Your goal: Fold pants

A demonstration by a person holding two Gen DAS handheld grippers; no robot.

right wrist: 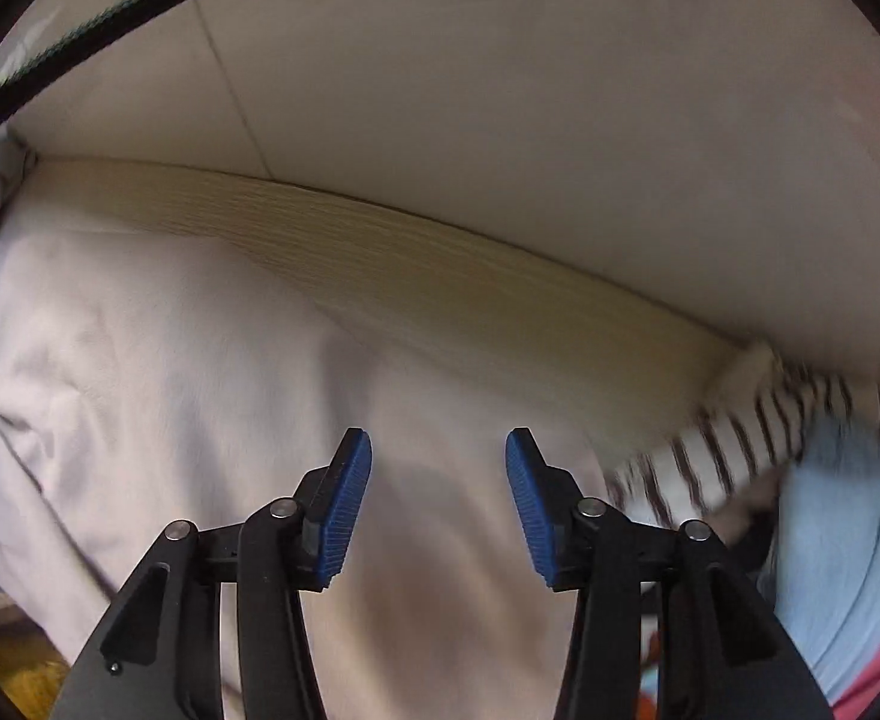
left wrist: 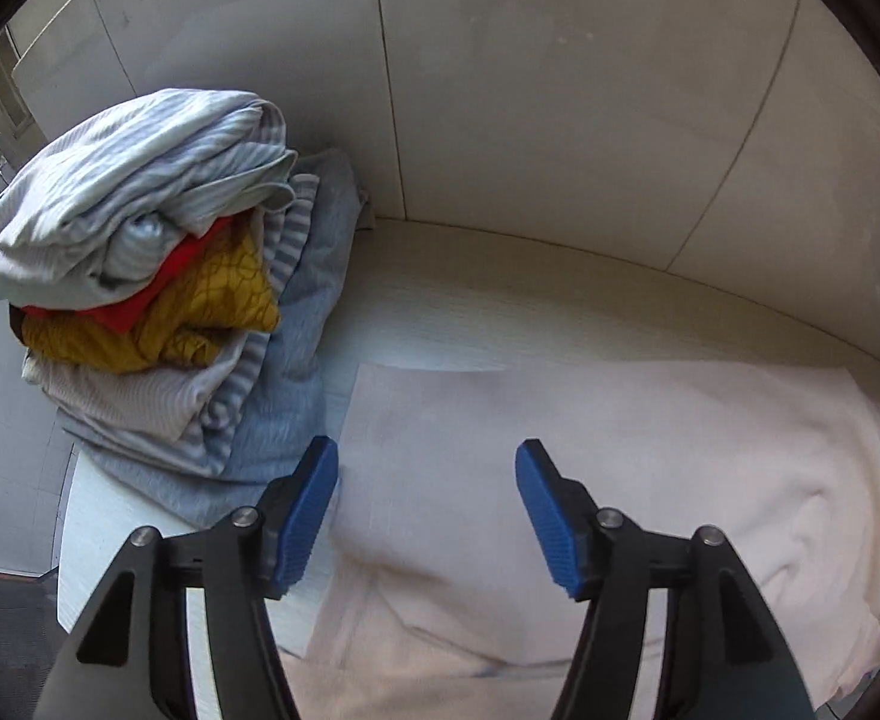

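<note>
Pale pink pants (left wrist: 589,456) lie spread flat on the white table, folded with a straight far edge. My left gripper (left wrist: 428,462) hovers over their left part, jaws open, blue pads (left wrist: 311,510) apart with nothing between them. In the right wrist view the same pink pants (right wrist: 170,360) fill the lower left, wrinkled at the left side. Above the cloth my right gripper (right wrist: 438,450) is open too, holding nothing; this view is blurred.
A pile of folded clothes (left wrist: 158,276), striped grey, red and mustard on grey-blue, stands left of the pants. A striped garment (right wrist: 733,438) and a light blue one (right wrist: 847,528) lie at the right. The table top (right wrist: 428,264) meets a white wall (left wrist: 559,90) behind.
</note>
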